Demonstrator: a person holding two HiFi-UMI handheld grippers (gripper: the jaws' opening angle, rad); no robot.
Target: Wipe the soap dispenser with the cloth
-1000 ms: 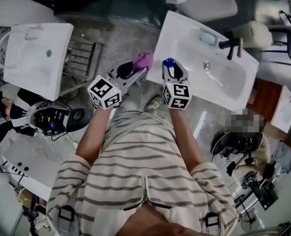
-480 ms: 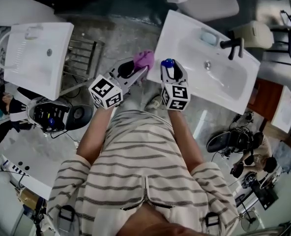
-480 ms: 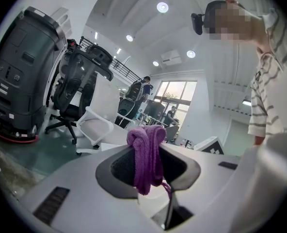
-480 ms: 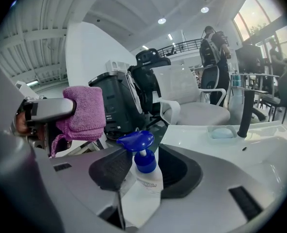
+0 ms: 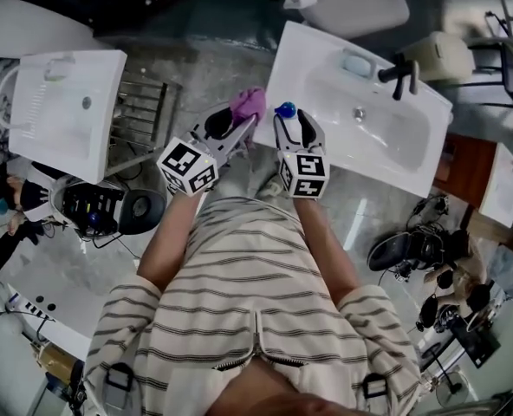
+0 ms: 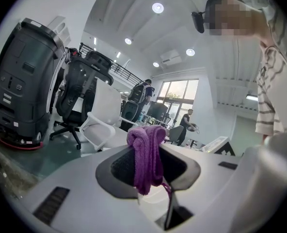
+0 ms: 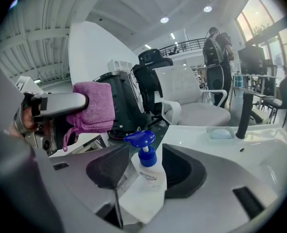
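The soap dispenser (image 7: 148, 173), a white bottle with a blue pump (image 5: 285, 110), stands at the near left corner of the white sink (image 5: 397, 150). My right gripper (image 7: 144, 171) straddles it. Its jaws have just been opening, and a gap shows between the left pad and the bottle, so it is open. My left gripper (image 6: 148, 165) is shut on a folded purple cloth (image 6: 145, 154). In the head view the cloth (image 5: 248, 104) hangs just left of the dispenser, over the floor beside the sink. From the right gripper view the cloth (image 7: 92, 113) sits up and to the left of the pump, apart from it.
On the sink's far rim are a soap dish (image 5: 357, 62) and a black faucet (image 5: 401, 74). A second white sink (image 5: 57, 111) stands to the left, with a metal rack (image 5: 144, 102) between them. Office chairs and other people are around the room.
The right gripper's jaws have spread wider around the dispenser. Both hands have stayed almost where they were, and the cloth remains in the left gripper.
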